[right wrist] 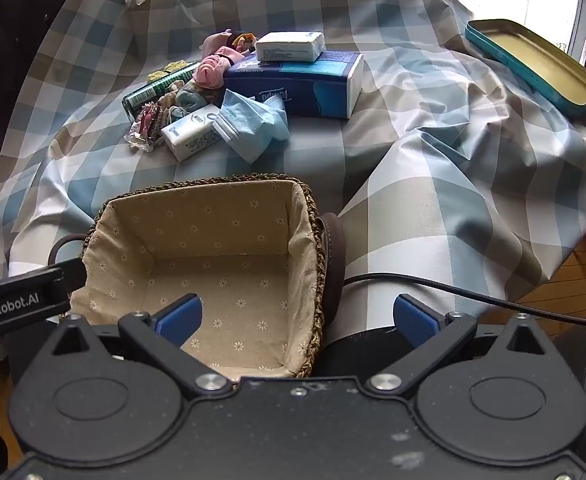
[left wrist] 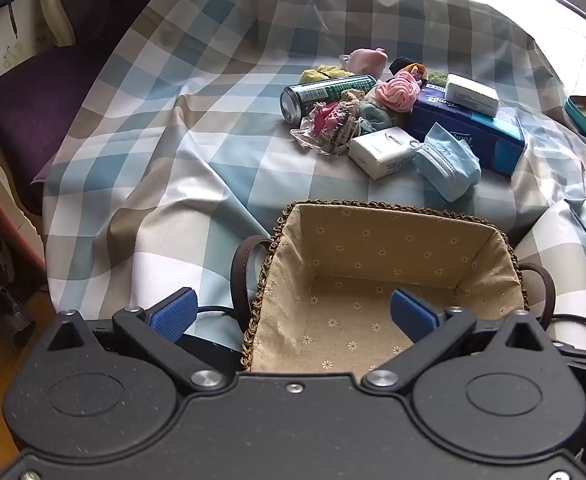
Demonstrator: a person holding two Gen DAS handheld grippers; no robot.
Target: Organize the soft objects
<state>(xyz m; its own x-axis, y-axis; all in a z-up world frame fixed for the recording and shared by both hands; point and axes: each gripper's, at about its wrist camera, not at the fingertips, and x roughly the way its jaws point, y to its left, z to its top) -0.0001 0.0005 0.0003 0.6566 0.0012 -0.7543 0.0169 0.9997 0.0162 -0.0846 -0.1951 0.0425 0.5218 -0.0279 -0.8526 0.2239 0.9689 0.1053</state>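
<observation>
A woven basket (left wrist: 505,256) with a beige flowered lining stands empty at the near edge of the checked cloth; it also shows in the right wrist view (right wrist: 313,216). Beyond it lies a pile: a blue face mask (left wrist: 447,160) (right wrist: 253,124), a white tissue pack (left wrist: 385,150) (right wrist: 193,132), pink scrunchies (left wrist: 397,90) (right wrist: 211,70), a lace cloth piece (left wrist: 341,122) and a big blue tissue pack (left wrist: 489,128) (right wrist: 305,80). My left gripper (left wrist: 291,314) is open and empty over the basket's near left corner. My right gripper (right wrist: 299,316) is open and empty over its near right rim.
A green can (left wrist: 321,94) (right wrist: 153,92) lies on its side in the pile. A teal tin lid (right wrist: 533,66) sits at the far right. A purple chair (left wrist: 33,100) stands left of the table. A black cable (right wrist: 473,296) runs along the right.
</observation>
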